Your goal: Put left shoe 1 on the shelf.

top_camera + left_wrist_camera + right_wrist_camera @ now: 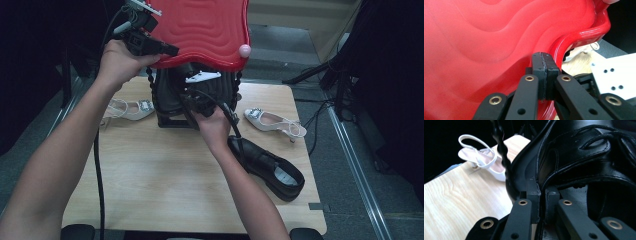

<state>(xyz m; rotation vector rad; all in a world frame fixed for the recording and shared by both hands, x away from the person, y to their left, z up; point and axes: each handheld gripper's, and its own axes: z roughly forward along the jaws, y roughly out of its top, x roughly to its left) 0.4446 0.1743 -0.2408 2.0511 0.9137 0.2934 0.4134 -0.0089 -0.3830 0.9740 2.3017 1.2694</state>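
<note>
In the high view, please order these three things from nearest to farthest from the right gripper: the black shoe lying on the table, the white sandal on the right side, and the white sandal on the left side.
From the right gripper:
1. Black shoe, on the table beside the right forearm; about as near as the right sandal, too close to call.
2. White sandal on the right side.
3. White sandal on the left side, clearly farthest.

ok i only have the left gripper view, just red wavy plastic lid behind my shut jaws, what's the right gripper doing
observer: the right gripper has its jaws shut on the rim of a black leather lace-up shoe, under the raised red wavy plastic lid
operator: anything else on the table
observer: a second black leather shoe lies on the wooden table beside the right forearm
operator: that all
observer: no, a white strappy heel lies left of the lid, another white strappy heel right
</note>
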